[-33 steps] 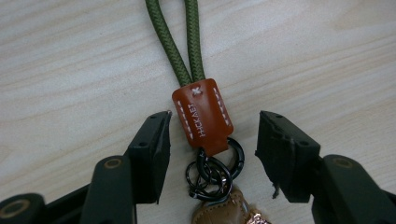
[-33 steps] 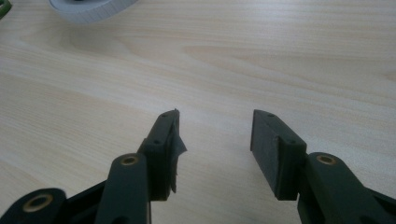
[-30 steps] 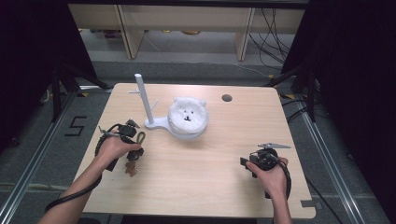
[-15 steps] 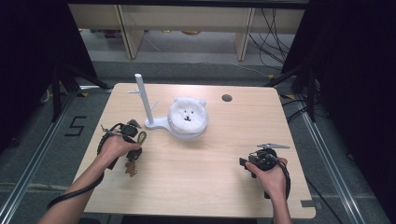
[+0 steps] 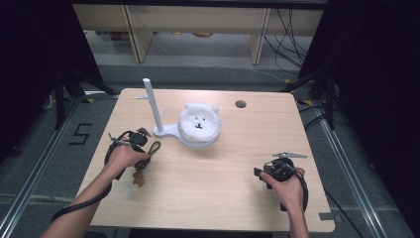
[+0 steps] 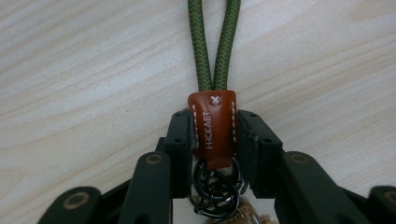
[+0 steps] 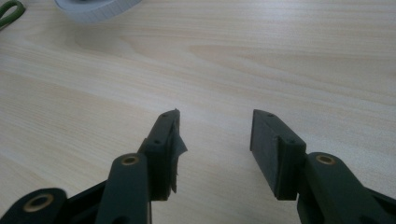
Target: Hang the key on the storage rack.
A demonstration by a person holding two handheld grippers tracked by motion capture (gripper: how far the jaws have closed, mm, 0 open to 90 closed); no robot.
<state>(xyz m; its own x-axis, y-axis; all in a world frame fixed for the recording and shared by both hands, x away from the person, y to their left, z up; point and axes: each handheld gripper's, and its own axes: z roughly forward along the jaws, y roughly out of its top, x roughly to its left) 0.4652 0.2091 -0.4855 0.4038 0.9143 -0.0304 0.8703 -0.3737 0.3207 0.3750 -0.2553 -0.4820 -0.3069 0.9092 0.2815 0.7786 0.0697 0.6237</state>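
Keychain (image 6: 212,128) near left edge of desk (image 5: 218,198), lying flat, green cord loop (image 6: 214,44) extending away. Left gripper (image 6: 212,135) jaws just closed, clamped on brown leather tab. Right gripper (image 7: 215,149) jaws apart, nothing between, near right front corner. White stand (image 5: 171,116) mid-desk.

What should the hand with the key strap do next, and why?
Probably lift it. The left gripper has just closed, its jaws pressing both sides of the brown leather tab, while the green cord loop lies flat on the table. The white stand with pegs is close by, a likely place to hang it.
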